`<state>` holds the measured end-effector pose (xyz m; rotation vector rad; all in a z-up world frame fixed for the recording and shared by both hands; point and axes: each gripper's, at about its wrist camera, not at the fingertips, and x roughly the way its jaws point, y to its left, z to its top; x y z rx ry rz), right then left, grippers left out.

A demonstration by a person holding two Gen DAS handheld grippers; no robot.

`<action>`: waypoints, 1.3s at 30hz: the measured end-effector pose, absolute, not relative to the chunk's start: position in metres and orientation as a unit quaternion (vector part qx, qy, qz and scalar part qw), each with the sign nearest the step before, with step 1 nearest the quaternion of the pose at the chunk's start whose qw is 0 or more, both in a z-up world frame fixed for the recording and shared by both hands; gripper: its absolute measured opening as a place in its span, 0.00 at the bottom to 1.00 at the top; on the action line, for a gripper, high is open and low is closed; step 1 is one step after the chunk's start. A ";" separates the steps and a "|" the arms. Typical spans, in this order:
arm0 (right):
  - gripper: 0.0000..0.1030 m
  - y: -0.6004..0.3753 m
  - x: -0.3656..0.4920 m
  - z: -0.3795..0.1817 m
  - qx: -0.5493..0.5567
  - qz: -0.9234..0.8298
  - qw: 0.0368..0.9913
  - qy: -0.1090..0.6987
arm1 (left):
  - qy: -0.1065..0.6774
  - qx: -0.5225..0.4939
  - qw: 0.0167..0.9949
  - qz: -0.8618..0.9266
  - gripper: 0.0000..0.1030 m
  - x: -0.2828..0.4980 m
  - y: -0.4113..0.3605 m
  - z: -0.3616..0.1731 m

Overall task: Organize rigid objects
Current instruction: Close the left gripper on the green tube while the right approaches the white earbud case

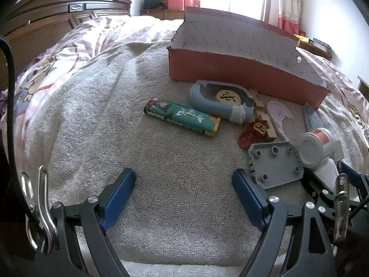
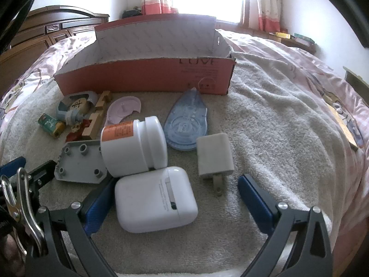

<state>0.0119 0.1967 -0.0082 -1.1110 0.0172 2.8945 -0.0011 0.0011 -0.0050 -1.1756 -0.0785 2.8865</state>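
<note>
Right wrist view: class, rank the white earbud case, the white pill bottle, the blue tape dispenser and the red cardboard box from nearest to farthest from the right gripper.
1. White earbud case, between the right gripper's fingers, left side.
2. White pill bottle, behind the case.
3. Blue tape dispenser, centre, beyond the bottle.
4. Red cardboard box, at the back.

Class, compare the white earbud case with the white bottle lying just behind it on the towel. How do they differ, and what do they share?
The earbud case is a plain rounded box; the bottle is a cylinder with a wide screw cap. The bottle carries an orange label; the case has only faint grey print. The case sits between the fingers of the open right claw; the bottle lies beyond them. Both are white and lie on the towel.
</note>
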 end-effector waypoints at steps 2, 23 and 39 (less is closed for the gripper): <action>1.00 0.200 0.012 -0.007 -0.360 0.933 0.016 0.006 | -0.025 -0.379 0.015 0.925 0.85 -0.002 0.001 0.000; 1.00 0.202 0.016 -0.003 -0.376 0.927 -0.018 0.002 | 0.034 -0.380 0.101 0.919 0.83 -0.049 -0.011 0.022; 0.99 0.209 0.022 0.000 -0.378 0.925 -0.042 0.012 | 0.059 -0.375 0.109 0.919 0.82 -0.064 -0.004 0.017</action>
